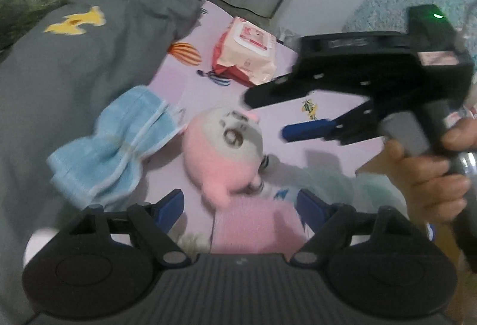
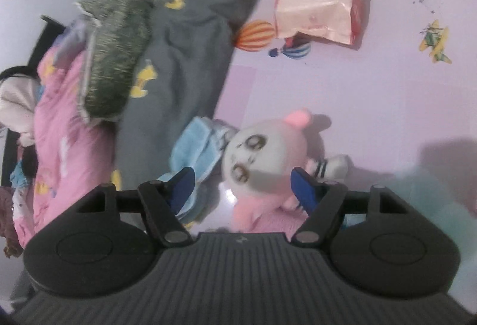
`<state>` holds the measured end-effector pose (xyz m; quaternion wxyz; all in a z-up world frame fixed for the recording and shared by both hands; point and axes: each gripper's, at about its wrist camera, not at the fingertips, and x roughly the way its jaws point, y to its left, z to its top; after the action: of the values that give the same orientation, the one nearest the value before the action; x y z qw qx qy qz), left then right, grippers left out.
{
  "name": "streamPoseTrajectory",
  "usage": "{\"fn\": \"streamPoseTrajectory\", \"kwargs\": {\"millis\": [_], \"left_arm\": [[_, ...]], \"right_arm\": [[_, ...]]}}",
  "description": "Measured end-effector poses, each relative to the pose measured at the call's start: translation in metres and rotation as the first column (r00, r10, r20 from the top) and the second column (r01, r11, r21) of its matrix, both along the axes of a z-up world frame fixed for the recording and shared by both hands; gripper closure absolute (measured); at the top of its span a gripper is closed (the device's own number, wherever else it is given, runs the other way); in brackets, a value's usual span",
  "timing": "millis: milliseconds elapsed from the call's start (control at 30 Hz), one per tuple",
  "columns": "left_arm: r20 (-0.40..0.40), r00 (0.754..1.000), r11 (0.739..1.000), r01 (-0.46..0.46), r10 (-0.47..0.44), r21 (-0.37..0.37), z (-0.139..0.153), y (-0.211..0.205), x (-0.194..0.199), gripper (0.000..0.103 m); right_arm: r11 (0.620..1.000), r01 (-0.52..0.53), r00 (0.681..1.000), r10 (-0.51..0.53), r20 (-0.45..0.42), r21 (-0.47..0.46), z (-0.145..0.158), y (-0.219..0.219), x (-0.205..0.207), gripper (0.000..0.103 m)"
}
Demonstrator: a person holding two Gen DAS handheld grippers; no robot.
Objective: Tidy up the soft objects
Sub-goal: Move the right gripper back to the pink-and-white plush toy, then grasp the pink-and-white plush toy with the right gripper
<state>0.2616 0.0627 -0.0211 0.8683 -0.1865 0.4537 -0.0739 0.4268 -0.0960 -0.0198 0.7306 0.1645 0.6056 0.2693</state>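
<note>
So the pink plush toy (image 1: 222, 150) is lying on the lilac bedsheet (image 1: 328, 92), pretty much in the middle of the left wrist view. It's a pink-and-white character with big round eyes, flat on its back. Its long axis runs from near to far in that view: the white face with the eyes sits at the far end, tipped a bit to the right, and the pink body trails back toward the camera. In the right wrist view the same toy (image 2: 262, 158) points its pink ear up toward the far side, body coming down near the lens.

Right next to the toy's left side is a crumpled light blue towel (image 1: 110, 146), touching or nearly touching the head; the blur makes that hard to call. Left of that is a grey blanket with yellow shapes (image 1: 89, 62). Farther off on the sheet sits a pack of wet wipes (image 1: 246, 52), well apart from the toy.

The left gripper (image 1: 238, 204) has its blue pads spread wide with the toy's body between them, nothing clamped. The right gripper (image 2: 243, 186) is spread too, straddling the toy's lower face, pads not pressing. In the left wrist view it (image 1: 268, 116) comes in from the right, held by a hand (image 1: 423, 173), hovering over the sheet just right of the toy's head.
</note>
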Motion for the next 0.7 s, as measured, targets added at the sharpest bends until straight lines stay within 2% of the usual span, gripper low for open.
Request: {"fn": "streamPoseTrajectory", "kwargs": {"millis": [100,233,333,433,467,567,700], "left_arm": [[-0.069,0.998,1.000,-0.005,0.005,0.000,-0.017,-0.003,0.029,0.019],[-0.117,0.992,0.998,-0.042,0.048,0.051,-0.034,-0.004,0.052,0.019],[-0.150,0.987,0.998,-0.044,0.050,0.042,-0.042,-0.002,0.063,0.019],[-0.162,0.986,0.999,-0.040,0.040,0.006,-0.043,-0.002,0.071,0.022],[-0.151,0.988,0.999,-0.039,0.038,-0.003,-0.042,-0.003,0.072,0.026],[-0.154,0.987,0.999,-0.040,0.039,-0.005,-0.038,-0.005,0.075,0.026],[-0.084,0.996,0.999,-0.012,0.015,0.039,-0.014,-0.014,0.062,0.026]], "right_arm": [[1.000,-0.010,0.999,0.010,-0.033,0.000,-0.024,0.010,0.021,0.031],[1.000,0.011,0.998,-0.011,-0.064,-0.003,-0.054,0.016,0.038,0.028],[0.998,0.018,0.995,-0.013,-0.098,0.052,-0.067,0.013,0.045,0.025],[0.997,0.001,0.995,0.007,-0.096,0.077,-0.071,0.012,0.046,0.028],[0.996,-0.001,0.995,0.009,-0.097,0.085,-0.071,0.010,0.046,0.028],[0.995,0.002,0.994,0.009,-0.109,0.104,-0.069,0.006,0.041,0.031],[0.992,0.008,0.998,0.001,-0.069,0.127,-0.049,-0.004,0.030,0.032]]}}
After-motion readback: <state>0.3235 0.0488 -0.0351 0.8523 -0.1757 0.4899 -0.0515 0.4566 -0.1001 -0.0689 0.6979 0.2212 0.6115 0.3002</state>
